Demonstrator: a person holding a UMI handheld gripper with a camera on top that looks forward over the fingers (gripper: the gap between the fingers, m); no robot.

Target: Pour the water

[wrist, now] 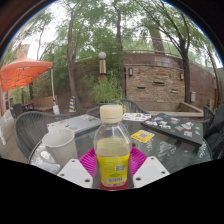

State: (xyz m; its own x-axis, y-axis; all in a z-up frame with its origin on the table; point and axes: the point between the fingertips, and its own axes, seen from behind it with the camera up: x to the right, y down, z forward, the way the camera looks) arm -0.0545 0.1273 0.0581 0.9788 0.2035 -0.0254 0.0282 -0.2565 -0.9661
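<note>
One bottle [113, 146] between the tongs [112, 165], yellow label unreadable, white cup [60, 143] beside.

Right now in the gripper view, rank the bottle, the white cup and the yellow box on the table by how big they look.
1. bottle, between the fingers, looks largest, though it is nearest.
2. white cup.
3. yellow box, smallest, but farther away.

Single gripper-mounted wide-angle view, low over the round dark glass-topped patio table [185, 150], faces forward along both fingers toward a stone wall [155, 82] and trees.
</note>
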